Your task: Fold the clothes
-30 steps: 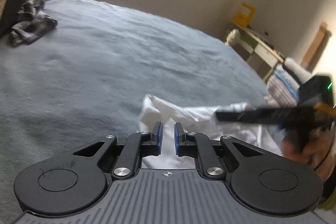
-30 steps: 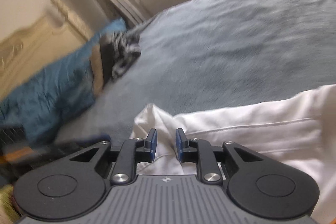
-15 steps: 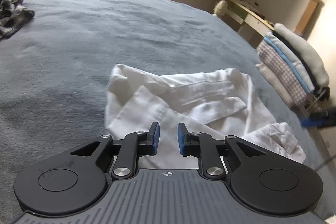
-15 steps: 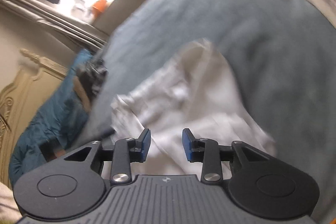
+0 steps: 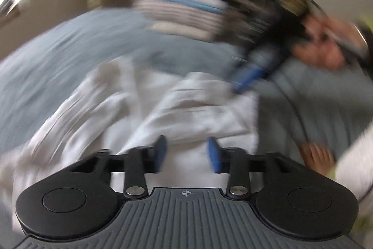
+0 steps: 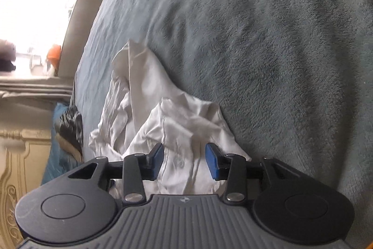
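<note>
Lying crumpled on grey blanket (image 6: 268, 43): white shirt (image 6: 177, 123).

A white shirt (image 6: 163, 123) lies crumpled on the grey-blue fleece blanket (image 6: 268, 43) that covers the bed. It is unfolded and bunched into soft ridges, with one long part stretching away to a pointed corner and a heap of creased cloth nearer, where a stitched placket with small buttons shows. In the left wrist view the same shirt (image 5: 181, 109) is smeared by motion blur, spread wide across the blanket, its seams only faintly traceable.
</note>
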A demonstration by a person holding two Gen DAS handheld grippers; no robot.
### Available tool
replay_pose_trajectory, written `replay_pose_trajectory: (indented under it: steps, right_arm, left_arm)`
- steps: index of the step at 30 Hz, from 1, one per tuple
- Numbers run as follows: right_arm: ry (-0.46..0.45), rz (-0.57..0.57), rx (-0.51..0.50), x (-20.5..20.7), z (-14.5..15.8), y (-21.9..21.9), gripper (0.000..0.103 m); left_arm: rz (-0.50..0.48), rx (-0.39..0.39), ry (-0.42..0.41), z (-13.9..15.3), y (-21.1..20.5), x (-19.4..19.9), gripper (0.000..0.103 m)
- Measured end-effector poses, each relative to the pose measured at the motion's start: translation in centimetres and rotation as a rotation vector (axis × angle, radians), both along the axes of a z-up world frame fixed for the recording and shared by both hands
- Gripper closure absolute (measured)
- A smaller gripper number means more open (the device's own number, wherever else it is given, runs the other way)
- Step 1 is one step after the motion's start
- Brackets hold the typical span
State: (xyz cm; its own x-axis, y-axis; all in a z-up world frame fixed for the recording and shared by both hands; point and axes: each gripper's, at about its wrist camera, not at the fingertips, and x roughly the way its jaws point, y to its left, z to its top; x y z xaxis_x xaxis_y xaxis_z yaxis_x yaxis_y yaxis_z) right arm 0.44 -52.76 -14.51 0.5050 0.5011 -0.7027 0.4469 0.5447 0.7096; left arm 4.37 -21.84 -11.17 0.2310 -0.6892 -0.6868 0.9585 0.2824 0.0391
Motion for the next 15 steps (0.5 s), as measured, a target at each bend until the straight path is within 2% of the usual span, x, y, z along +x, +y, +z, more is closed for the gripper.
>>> replay_pose_trajectory:
  steps: [3,6,12,15]
  right_arm:
    - [0.014,-0.049,0.016,-0.1,-0.8,-0.6,0.06]
    - [0.02,-0.059,0.027,0.0,-1.3,-0.6,0.059]
    - [0.008,-0.047,0.047,0.7,-1.9,-0.2,0.058]
    - [-0.008,-0.036,0.049,1.3,-1.8,0.1,0.059]
  left_arm:
    - [-0.129,0.05,-0.103,-1.3,-2.8,-1.9,0.057]
    - [-0.188,0.067,-0.128,-2.6,-4.4,-2.7,0.057]
    - [-0.202,0.1,-0.131,-4.1,-5.4,-3.1,0.057]
    - [-0.195,0.092,-0.137,-4.3,-4.9,-3.1,0.057]
